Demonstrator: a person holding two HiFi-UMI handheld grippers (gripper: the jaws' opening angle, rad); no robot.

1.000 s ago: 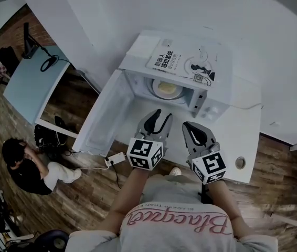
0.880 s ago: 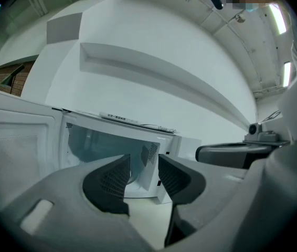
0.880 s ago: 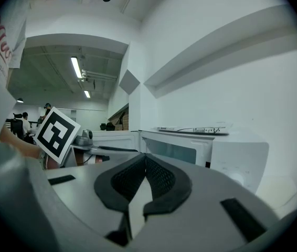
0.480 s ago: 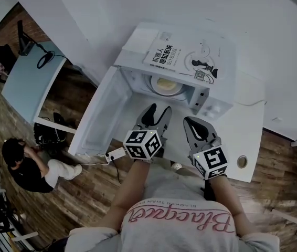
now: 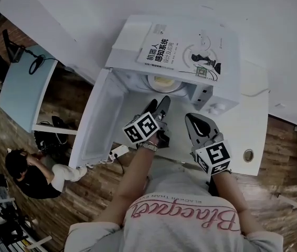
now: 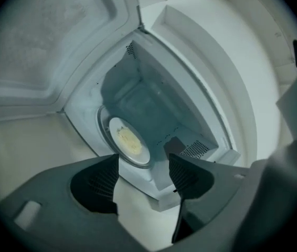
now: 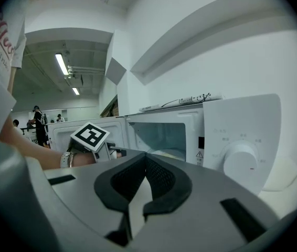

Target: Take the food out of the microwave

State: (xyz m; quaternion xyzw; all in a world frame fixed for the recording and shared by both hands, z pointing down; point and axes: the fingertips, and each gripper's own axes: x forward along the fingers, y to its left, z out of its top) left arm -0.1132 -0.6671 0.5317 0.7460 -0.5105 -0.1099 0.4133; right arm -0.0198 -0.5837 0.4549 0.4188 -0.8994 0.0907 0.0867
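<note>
The right gripper (image 7: 135,208) had its fingers (image 7: 164,180) together, empty. The left gripper (image 6: 143,167) was opening its fingers wide, nothing between them, in front of the open microwave (image 6: 154,96). Inside it, the yellow food (image 6: 129,142) lay on a plate (image 6: 115,127).

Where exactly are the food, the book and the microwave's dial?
food (image 6: 129,142): left gripper view, middle of yellow patch.
book (image 5: 185,51): head view, cover's middle.
dial (image 7: 239,161): right gripper view, knob face.

White microwave (image 5: 130,38); pale yellow food (image 6: 129,142); black-and-white square-patterned marker cube (image 5: 144,127); brown wood-plank floor (image 5: 80,193).
</note>
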